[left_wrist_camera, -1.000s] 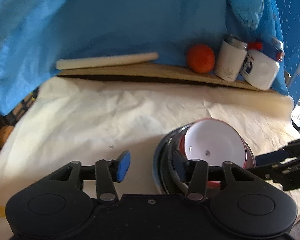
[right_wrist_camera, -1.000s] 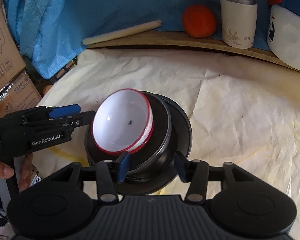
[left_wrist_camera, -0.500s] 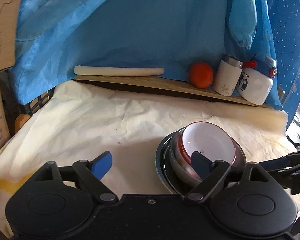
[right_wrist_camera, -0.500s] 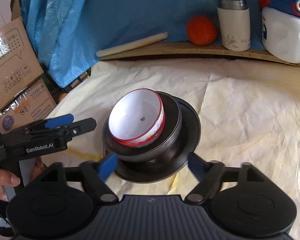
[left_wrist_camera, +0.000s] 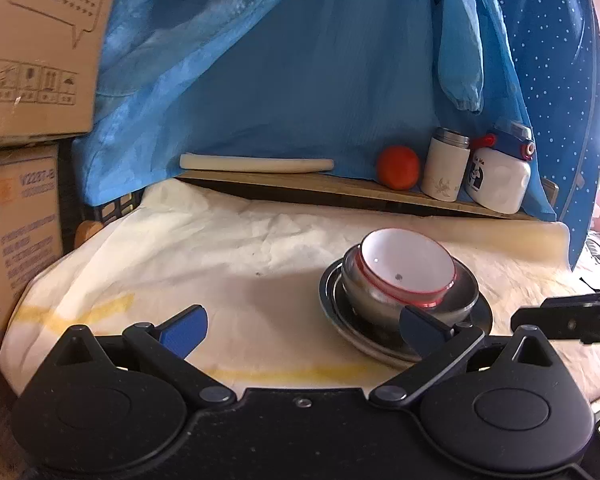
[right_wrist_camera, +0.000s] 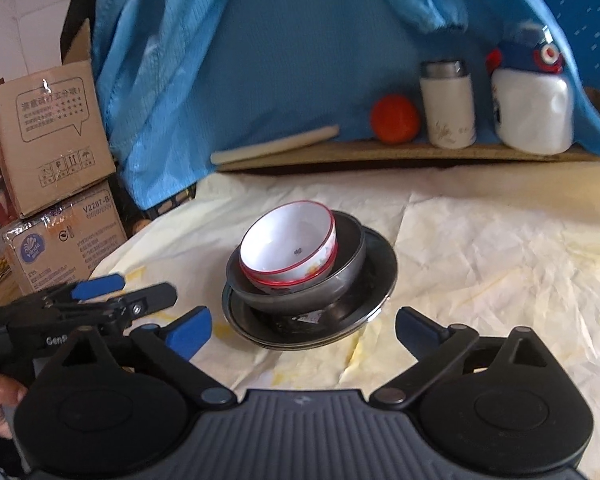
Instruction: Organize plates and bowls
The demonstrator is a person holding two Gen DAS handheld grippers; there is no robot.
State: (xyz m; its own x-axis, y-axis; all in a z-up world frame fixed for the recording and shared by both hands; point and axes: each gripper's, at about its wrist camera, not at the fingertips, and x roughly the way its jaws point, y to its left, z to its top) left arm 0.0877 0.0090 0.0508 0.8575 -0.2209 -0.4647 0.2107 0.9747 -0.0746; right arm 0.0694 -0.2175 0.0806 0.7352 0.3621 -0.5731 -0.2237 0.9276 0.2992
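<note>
Fingers of both the left gripper and right gripper are opening wide, empty, and have drawn back from the stack: white bowl in metal bowl on plate, mid-table. Stacking looks finished.

**Bowls nested on the plate**

A white bowl with a red rim sits tilted inside a dark metal bowl, which stands on a dark round plate. The stack lies just ahead of the right gripper's fingers, nearer its left one, untouched by them.
</note>
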